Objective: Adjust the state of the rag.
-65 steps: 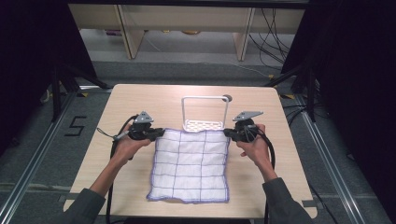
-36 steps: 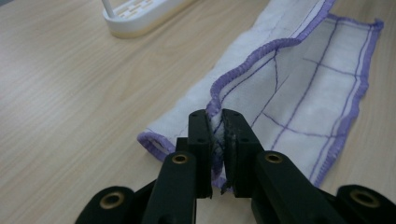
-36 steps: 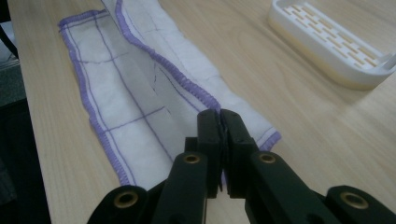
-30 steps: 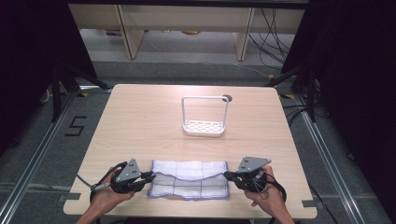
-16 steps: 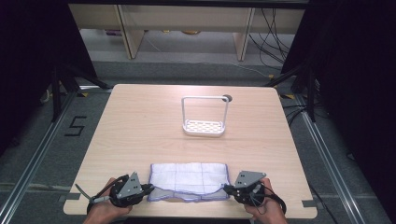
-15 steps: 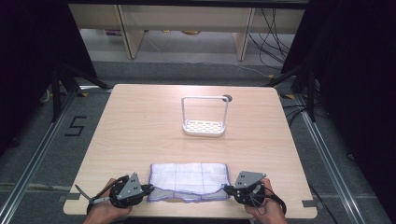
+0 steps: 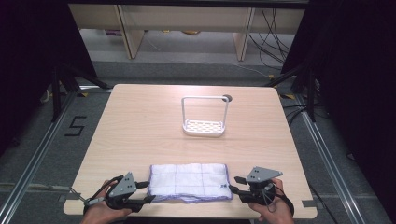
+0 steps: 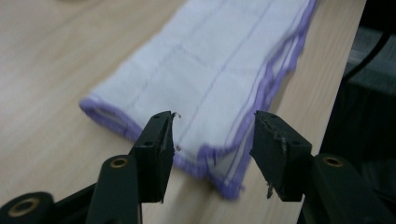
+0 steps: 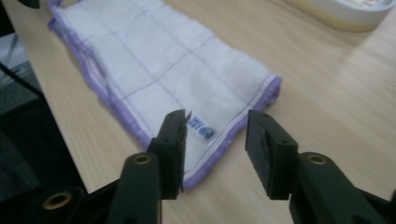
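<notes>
The cloth (image 8: pixel 205 79) blurs at its far end, its top corner cropped.

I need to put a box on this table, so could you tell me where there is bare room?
The widest bare stretch lies between the folded cloth and the white rack, and down the table's left side. The near edge is crowded: the left claw and right claw flank the cloth.

One cloth (image 7: pixel 190 181), one rack (image 7: pixel 204 116)
</notes>
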A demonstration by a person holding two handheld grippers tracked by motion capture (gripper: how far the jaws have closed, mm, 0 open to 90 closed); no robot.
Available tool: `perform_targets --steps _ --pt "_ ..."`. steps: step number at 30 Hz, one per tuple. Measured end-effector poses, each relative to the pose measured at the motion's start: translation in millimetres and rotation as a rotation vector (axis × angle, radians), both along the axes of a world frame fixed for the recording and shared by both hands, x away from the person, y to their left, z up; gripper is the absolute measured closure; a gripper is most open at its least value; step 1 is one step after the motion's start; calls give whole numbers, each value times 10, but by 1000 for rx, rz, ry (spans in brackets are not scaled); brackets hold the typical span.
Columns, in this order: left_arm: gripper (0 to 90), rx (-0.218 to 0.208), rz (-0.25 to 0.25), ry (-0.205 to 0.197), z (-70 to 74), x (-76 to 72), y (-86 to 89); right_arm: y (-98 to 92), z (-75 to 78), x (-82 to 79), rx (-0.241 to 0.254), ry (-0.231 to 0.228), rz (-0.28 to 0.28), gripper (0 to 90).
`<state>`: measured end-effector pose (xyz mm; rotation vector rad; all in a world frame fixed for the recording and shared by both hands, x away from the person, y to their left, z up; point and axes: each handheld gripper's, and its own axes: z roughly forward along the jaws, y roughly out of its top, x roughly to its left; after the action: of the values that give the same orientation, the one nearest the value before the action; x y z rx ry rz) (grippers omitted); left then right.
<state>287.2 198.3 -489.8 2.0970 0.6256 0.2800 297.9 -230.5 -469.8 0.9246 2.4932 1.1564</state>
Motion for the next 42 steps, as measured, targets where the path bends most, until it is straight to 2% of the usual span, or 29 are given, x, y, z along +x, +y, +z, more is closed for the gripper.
perform_targets --steps 1,2,5,6,7,8,9,10,11,13,14,15,17,18,20,21,23,24,25,26,28,29,30,31,34,35,37,40,42 --pt "483 -36 13 9 43 17 -35 4 11 18 12 -1 -17 551" --pt "481 -34 9 12 90 56 -57 16 15 35 15 1 -29 541" --pt "465 -23 41 -6 148 237 -157 78 0 57 -8 9 -50 508" --pt "464 -4 42 -8 158 323 -163 98 0 51 -16 31 -61 501" --pt "461 -4 42 -8 158 323 -163 106 -9 55 -23 21 -68 486" --pt "460 0 81 -3 145 483 -179 118 -17 47 -25 33 -75 474" --pt "460 -1 96 -1 119 560 -183 119 -29 57 -25 23 -64 473" --pt "461 29 97 5 100 645 -161 128 -38 43 -14 35 -79 467" --pt "460 31 105 29 68 720 -146 124 -45 41 -25 39 -78 461" --pt "461 44 120 72 -10 839 -119 129 -81 40 -38 47 -83 451" --pt "464 44 120 72 -10 839 -119 136 -94 33 -33 67 -95 442" --pt "469 73 132 83 -78 898 -94 146 -116 35 -41 64 -99 433" --pt "481 70 145 76 -107 903 -86 161 -125 20 -51 85 -106 426" --pt "481 57 154 93 -137 904 -75 180 -148 9 -60 85 -119 412" --pt "477 74 133 112 -182 895 -46 224 -194 -5 -97 103 -119 395" --pt "476 91 114 122 -196 891 -30 231 -214 -3 -111 87 -114 390" --pt "474 86 119 131 -230 867 -36 270 -258 -21 -123 95 -126 389" --pt "474 101 110 131 -234 865 -33 279 -279 -23 -141 93 -120 389" --pt "472 114 106 125 -234 864 -29 299 -289 -41 -147 117 -134 387" --pt "470 114 106 125 -234 864 -29 304 -315 -37 -169 100 -127 383" --pt "472 139 101 113 -239 852 -39 306 -314 -41 -172 110 -130 387" --pt "489 123 108 113 -249 839 -53 306 -311 -43 -171 113 -128 396" --pt "510 120 104 111 -254 831 -55 299 -314 -34 -176 95 -117 404" --pt "526 132 101 106 -253 831 -45 308 -316 -50 -170 108 -125 416" --pt "562 122 90 114 -255 823 -37 310 -312 -58 -170 114 -121 444" --pt "585 118 94 117 -258 818 -41 319 -328 -61 -158 100 -127 448" --pt "627 107 84 119 -258 806 -53 308 -318 -56 -170 96 -120 448" --pt "671 115 75 113 -255 788 -61 307 -320 -53 -170 90 -117 455" --pt "710 111 76 110 -258 771 -79 323 -332 -67 -148 103 -138 469"
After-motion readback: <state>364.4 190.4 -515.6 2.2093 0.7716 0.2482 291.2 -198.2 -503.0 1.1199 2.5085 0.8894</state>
